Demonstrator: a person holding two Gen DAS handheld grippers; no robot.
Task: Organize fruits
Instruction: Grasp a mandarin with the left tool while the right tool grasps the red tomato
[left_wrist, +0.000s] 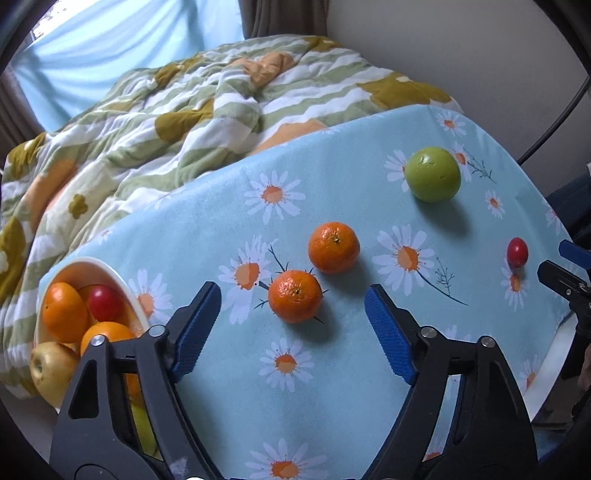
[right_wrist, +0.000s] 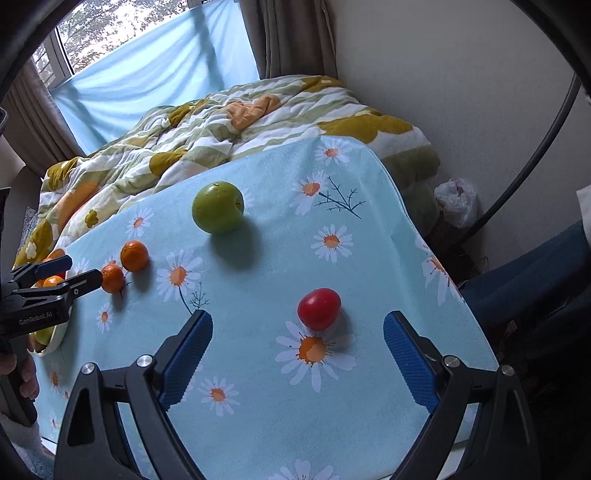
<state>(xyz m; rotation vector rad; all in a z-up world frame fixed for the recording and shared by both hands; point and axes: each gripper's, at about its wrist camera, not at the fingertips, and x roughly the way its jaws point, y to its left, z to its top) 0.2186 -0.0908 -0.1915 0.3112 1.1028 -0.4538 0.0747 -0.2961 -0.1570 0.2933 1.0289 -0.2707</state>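
Two tangerines (left_wrist: 295, 296) lie beyond left tongs (left_wrist: 291, 306).

Left wrist view: my left gripper's (left_wrist: 291, 295) black arms cover the near part of the white bowl (left_wrist: 122, 284) at the tabletop's left edge, hiding the lower fruit; a yellow-green piece (left_wrist: 142, 428) there is perhaps an apple. My right gripper (left_wrist: 565, 273) is cut off by the right picture edge. Right wrist view: the bowl (right_wrist: 55, 338) sits mostly behind my left gripper (right_wrist: 70, 271); my left hand (right_wrist: 26, 376) is cropped.
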